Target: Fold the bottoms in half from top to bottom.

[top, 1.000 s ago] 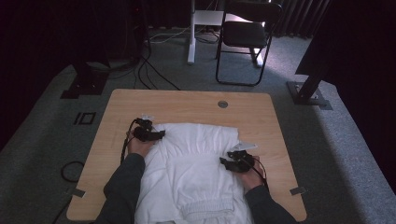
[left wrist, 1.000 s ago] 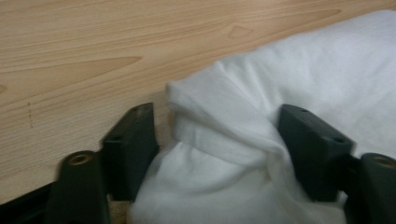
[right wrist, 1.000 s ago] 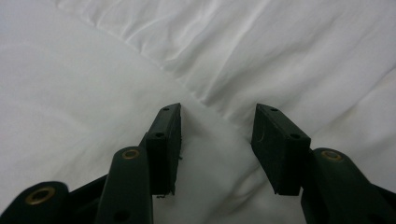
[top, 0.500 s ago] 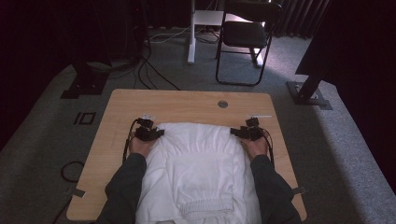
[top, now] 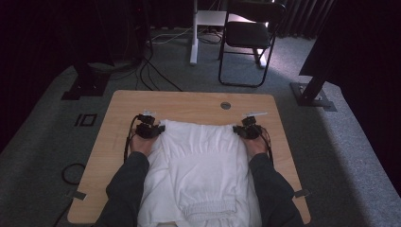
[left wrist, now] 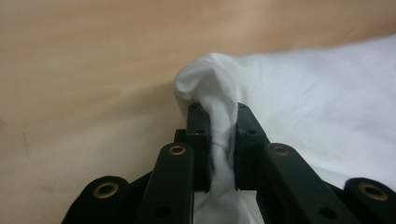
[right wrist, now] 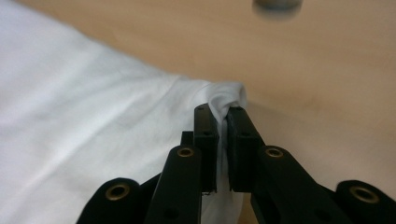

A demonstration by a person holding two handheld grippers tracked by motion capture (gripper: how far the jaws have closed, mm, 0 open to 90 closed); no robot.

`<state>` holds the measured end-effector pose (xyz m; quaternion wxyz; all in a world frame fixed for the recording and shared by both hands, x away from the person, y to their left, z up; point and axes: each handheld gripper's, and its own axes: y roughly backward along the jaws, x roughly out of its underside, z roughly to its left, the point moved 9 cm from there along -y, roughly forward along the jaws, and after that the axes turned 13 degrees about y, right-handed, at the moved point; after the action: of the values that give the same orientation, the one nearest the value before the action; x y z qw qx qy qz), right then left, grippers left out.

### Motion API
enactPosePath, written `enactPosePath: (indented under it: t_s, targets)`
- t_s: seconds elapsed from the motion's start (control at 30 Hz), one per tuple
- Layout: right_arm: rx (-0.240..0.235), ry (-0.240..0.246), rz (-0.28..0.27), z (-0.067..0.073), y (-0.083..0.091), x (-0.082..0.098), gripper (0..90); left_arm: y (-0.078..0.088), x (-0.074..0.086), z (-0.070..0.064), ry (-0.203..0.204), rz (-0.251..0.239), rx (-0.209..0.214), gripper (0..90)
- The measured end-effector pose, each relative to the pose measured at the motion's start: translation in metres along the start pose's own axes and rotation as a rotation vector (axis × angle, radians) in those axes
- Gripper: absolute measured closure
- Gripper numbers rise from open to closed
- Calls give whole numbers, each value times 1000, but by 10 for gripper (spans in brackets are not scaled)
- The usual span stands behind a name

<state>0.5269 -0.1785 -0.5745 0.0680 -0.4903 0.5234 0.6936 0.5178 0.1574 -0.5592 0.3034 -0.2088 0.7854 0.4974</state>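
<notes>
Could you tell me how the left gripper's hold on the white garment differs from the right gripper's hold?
The left gripper pinches a thick bunched fold of the white garment; the right gripper pinches a thinner one. The left holds the far left corner, the right the far right corner. Both have just been closing and are clamped on cloth.

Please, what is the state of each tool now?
Left tool: just closed, pinching a corner of the white garment.
Right tool: just closed, pinching its other far corner.

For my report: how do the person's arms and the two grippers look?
Dark grey long sleeves cover both forearms. The left gripper and right gripper are black, with flat, squared fingers on linkage bars with brass-coloured rivets. Thin black cables trail from each.
</notes>
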Motion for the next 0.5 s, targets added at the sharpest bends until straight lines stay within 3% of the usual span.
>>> enactPosePath:
  t_s: [0.03, 0.07, 0.2, 0.23, 0.27, 0.3, 0.33, 0.5]
  targets:
    - [-2, 12, -56, -4, 16, -16, 841, 6, -7, -3, -1, -23, 12, 812]
    - [8, 25, -76, -5, 24, -24, 840, 20, -22, -11, -7, -75, 35, 811]
    - [45, 64, -164, -12, 55, -55, 840, 46, -49, -28, -43, -162, 69, 811]
    - [45, 64, -164, -12, 55, -55, 840, 46, -49, -28, -43, -162, 69, 812]
    - [54, 67, -195, -14, 63, -63, 840, 53, -56, -32, -52, -181, 75, 812]
    - [76, 86, -264, -16, 80, -78, 840, 57, -61, -34, -59, -197, 80, 811]
    - [87, 87, -287, -17, 87, -84, 839, 66, -68, -39, -75, -222, 85, 811]
    - [79, 121, -286, -12, 97, -88, 837, 74, -67, -42, -97, -217, 86, 811]
